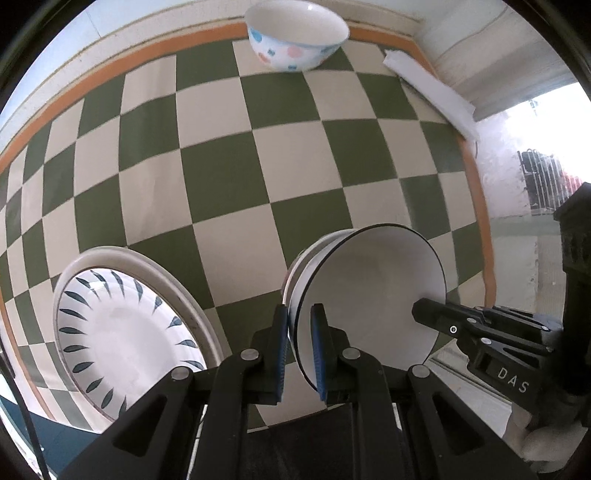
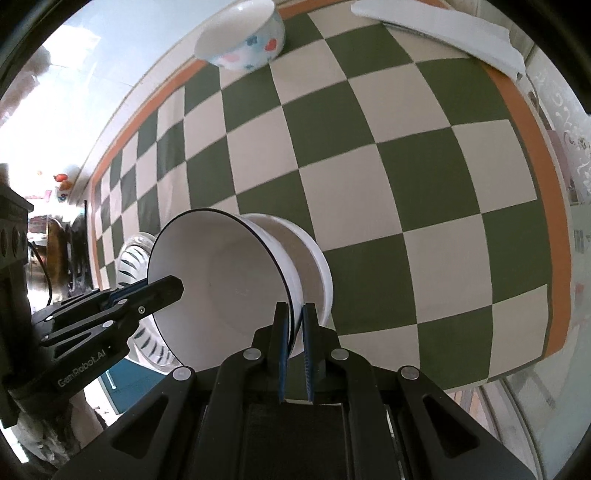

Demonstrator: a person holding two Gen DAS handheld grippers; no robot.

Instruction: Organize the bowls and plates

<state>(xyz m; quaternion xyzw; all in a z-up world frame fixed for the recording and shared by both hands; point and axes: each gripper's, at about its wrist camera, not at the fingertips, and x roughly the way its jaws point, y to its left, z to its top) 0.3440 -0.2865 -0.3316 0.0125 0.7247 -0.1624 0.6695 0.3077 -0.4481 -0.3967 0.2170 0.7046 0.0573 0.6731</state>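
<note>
A white bowl with a thin dark rim (image 1: 373, 295) is held above the checkered table, nested on a second white bowl (image 1: 306, 262). My left gripper (image 1: 299, 325) is shut on its near rim. My right gripper (image 2: 294, 325) is shut on the opposite rim of the same bowl (image 2: 221, 280), and shows in the left wrist view (image 1: 428, 314). A plate with dark leaf marks (image 1: 125, 332) lies on another white plate to the left. A white bowl with blue and pink spots (image 1: 295, 33) stands at the table's far edge.
The green and cream checkered cloth (image 1: 221, 177) has an orange border. A white flat object (image 1: 432, 88) lies at the far right corner; it also shows in the right wrist view (image 2: 443, 29). A wall runs behind the table.
</note>
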